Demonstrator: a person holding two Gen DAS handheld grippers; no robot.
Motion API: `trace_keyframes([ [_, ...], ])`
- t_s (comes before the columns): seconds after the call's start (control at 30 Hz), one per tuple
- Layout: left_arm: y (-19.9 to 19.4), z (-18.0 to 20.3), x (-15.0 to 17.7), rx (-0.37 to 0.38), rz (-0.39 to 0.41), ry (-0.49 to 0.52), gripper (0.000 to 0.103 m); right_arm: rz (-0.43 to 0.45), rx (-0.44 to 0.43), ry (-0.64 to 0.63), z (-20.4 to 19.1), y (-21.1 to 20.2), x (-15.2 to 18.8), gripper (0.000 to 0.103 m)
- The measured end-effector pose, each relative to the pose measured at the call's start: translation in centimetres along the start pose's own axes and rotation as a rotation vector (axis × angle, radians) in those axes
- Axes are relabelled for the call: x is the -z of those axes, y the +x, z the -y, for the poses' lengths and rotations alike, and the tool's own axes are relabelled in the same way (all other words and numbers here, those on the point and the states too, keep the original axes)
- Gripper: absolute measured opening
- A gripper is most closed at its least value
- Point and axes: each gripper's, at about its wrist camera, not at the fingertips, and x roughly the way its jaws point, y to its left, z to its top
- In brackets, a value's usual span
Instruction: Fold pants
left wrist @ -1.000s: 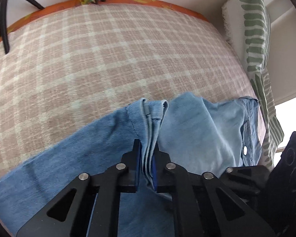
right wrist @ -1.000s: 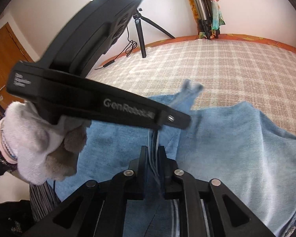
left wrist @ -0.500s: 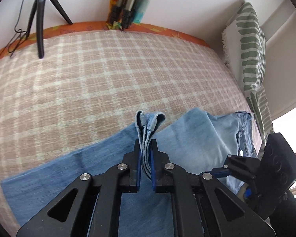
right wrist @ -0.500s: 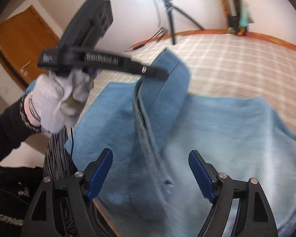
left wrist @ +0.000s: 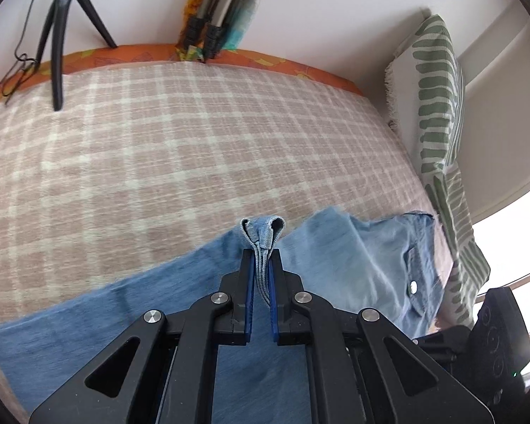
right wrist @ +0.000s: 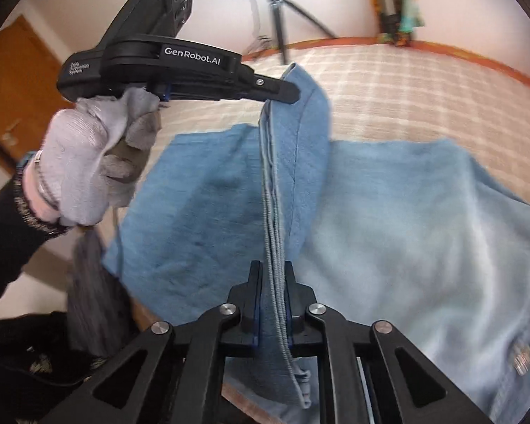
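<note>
Light blue denim pants [left wrist: 353,258] lie spread on a plaid bed cover [left wrist: 194,148]. My left gripper [left wrist: 261,252] is shut on a bunched hem edge that sticks up past its tips. In the right wrist view, that left gripper [right wrist: 286,93] holds the cloth up in a gloved hand [right wrist: 84,162]. A taut stitched edge runs from it down to my right gripper [right wrist: 272,265]. The right jaws are closing, and their pads pinch this edge of the pants [right wrist: 406,212]. The button and waistband lie at the right.
A green-striped pillow [left wrist: 438,106] leans at the bed's right end. A black tripod [left wrist: 58,46] and a bundle of poles [left wrist: 212,17] stand at the far wall. A dark striped cloth [right wrist: 92,282] hangs off the near bed edge, with a wooden door [right wrist: 17,88] behind.
My right gripper let go of the edge, opened wide, then closed on it again farther from the left gripper. The left gripper kept its hold and lifted the hem.
</note>
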Motion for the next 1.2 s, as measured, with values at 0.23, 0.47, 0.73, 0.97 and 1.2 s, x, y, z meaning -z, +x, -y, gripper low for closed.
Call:
trace_keyframes([
  [0.23,0.5,3.7,-1.3,0.076,0.024,0.025,0.005,0.048,0.125,0.089,0.0,-3.1,0.7,0.005],
  [0.47,1.4,8.6,-3.3,0.136,0.045,0.078,0.005,0.113,0.198,0.141,1.0,-6.8,1.3,0.005],
  [0.73,3.9,15.0,-4.6,0.185,0.035,0.147,0.005,0.177,0.255,0.246,4.7,-11.2,3.3,0.005],
  [0.97,7.4,20.0,-4.5,0.21,-0.007,0.203,0.005,0.204,0.308,0.337,8.7,-14.1,6.3,0.005],
  [1.2,11.1,23.9,-3.6,0.197,-0.059,0.262,0.005,0.185,0.335,0.417,12.1,-15.3,9.0,0.005],
])
